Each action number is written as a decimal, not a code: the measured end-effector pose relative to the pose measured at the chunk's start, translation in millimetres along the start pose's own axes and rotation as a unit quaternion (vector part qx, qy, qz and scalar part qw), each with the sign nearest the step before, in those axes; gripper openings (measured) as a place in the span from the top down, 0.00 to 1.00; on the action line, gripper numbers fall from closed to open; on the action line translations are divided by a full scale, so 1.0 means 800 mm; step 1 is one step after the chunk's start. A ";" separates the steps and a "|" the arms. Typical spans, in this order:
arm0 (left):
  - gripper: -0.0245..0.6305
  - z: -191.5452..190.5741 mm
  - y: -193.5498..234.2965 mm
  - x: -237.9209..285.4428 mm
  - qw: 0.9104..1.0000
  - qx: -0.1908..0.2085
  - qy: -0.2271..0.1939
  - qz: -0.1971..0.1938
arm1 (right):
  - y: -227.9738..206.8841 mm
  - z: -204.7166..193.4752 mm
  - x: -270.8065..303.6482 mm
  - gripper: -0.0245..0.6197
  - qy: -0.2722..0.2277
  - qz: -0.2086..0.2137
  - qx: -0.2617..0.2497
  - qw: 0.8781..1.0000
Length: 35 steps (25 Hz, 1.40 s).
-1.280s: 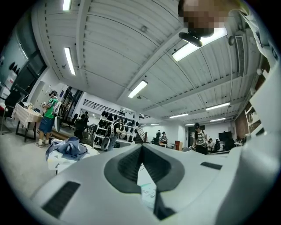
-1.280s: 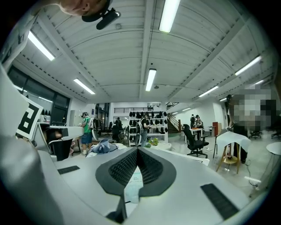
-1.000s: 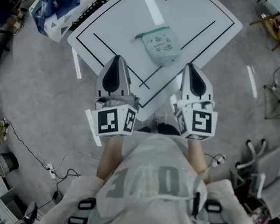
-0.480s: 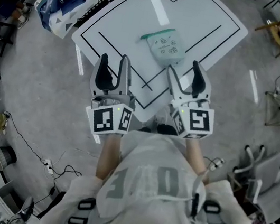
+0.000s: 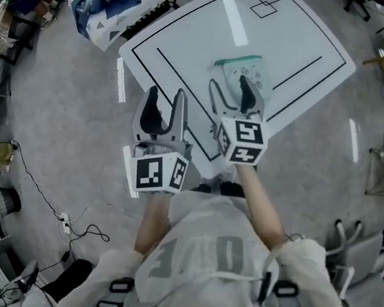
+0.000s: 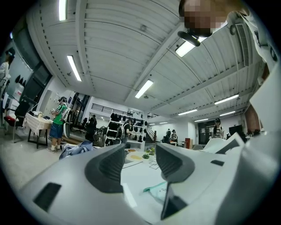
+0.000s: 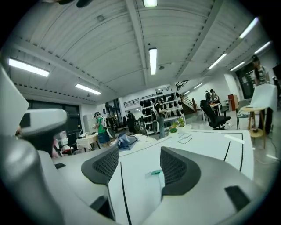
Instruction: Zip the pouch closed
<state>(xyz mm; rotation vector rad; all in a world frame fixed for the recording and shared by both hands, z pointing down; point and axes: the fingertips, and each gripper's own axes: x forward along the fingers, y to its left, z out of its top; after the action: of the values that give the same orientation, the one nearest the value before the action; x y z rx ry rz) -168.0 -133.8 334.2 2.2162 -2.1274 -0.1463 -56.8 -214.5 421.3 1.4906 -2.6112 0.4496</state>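
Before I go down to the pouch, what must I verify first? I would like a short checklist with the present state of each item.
1. Jaws of the left gripper just opened, nothing held: ok.
2. Jaws of the right gripper just opened, nothing held: ok.
3. The pouch lies flat on the table: ok.
4. Right gripper touches the pouch: cannot tell.
5. Where the zip stands: cannot tell.

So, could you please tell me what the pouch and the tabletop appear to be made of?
The pouch looks like soft, thin plastic or coated fabric. It is pale, printed with small motifs and slightly rumpled, with a green zip edge. The tabletop looks hard, smooth and glossy white, perhaps laminate, since bright streaks of light reflect off it.
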 end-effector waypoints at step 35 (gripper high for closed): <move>0.65 -0.035 0.130 -0.035 0.991 -0.026 0.036 0.129 | -0.029 -0.128 0.170 0.94 0.224 -0.148 0.026 0.963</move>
<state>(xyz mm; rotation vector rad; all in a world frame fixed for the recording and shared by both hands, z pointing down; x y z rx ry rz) -269.0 -110.9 374.2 1.8668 -2.3157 -0.1033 -113.0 -306.3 555.2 1.5430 -2.0098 0.7275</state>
